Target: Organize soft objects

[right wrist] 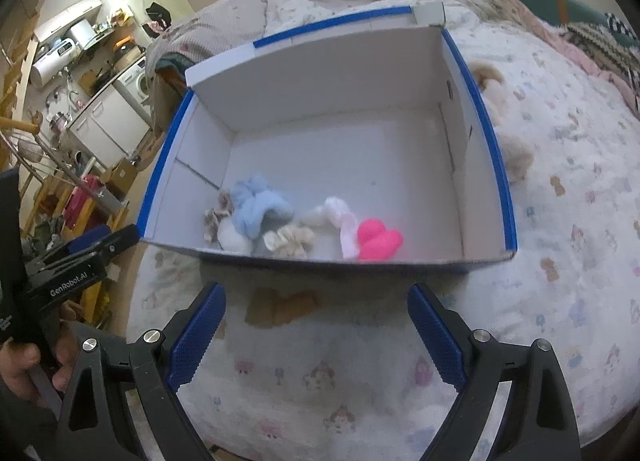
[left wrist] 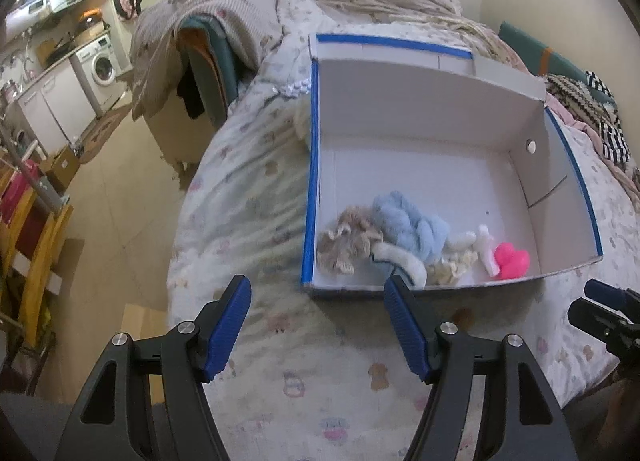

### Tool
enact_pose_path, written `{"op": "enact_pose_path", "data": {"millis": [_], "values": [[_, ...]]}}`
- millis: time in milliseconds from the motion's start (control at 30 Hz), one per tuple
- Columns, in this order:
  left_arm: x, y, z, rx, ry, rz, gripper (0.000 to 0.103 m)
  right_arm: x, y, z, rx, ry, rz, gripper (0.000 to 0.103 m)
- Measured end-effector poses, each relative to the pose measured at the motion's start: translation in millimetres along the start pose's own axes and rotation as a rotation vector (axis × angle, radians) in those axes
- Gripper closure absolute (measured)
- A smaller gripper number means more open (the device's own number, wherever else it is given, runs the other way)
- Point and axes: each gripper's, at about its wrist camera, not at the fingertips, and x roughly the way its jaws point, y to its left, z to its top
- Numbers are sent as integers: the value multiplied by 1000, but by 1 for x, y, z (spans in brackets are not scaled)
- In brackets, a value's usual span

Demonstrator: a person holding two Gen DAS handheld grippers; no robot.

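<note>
Soft items: a pale blue fluffy piece [right wrist: 256, 203], beige ruffled scrunchies [right wrist: 289, 241], white bits and a bright pink heart-shaped toy [right wrist: 378, 240], heaped along the box's near wall.
Box: white cardboard box [right wrist: 332, 73], blue-taped rim, open, on the bed [right wrist: 560, 261].
Left tool [left wrist: 318, 325]: released, empty, before the box.
Right tool [right wrist: 316, 331]: released, empty, above the patterned quilt.
Outside: tan plush [right wrist: 516, 153] beside the box's right wall.

Patterned bed quilt [right wrist: 560, 261] carries open box [right wrist: 320, 73].

A lived-in home, bedroom open to a kitchen.
Bed [left wrist: 248, 197] with printed quilt fills the middle; washer [left wrist: 100, 63] and counters [left wrist: 52, 101] at ten o'clock.
</note>
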Motion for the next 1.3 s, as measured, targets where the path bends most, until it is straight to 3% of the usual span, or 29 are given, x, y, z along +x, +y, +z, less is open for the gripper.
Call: {"op": "enact_pose_path", "data": {"millis": [233,400,433,500,533,567,667,833,1067,1167,1233,1300], "values": [[7,2,-8,-28,47,-1,37,16,-6,-6,81,82,87,5],[15,4,-10,-45,87,5,37,37,-14,-10,152,162,100,7],[17,4,-11,-50,100,3,37,42,-16,-11,166,182,86,10],[23,3,-13,-54,128,-3,37,53,-19,-12,188,214,69,31],[27,1,-14,-55,145,-6,37,59,-19,-12,190,232,55,36],[29,0,-15,-55,158,-10,37,65,-16,-13,174,243,30,44],[34,-6,-17,-47,177,-16,37,84,-3,-12,100,280,-28,51],[42,-16,-20,-17,200,-25,37,117,17,-12,-5,333,-81,52],[57,-19,-21,-8,233,5,37,142,41,-10,-104,341,-107,52],[63,-19,-21,-12,247,11,37,147,51,-14,-158,353,-115,71],[68,-23,-22,-2,257,9,37,145,54,-16,-179,348,-115,92],[71,-29,-24,22,261,11,37,138,57,-16,-177,334,-90,94]]}}
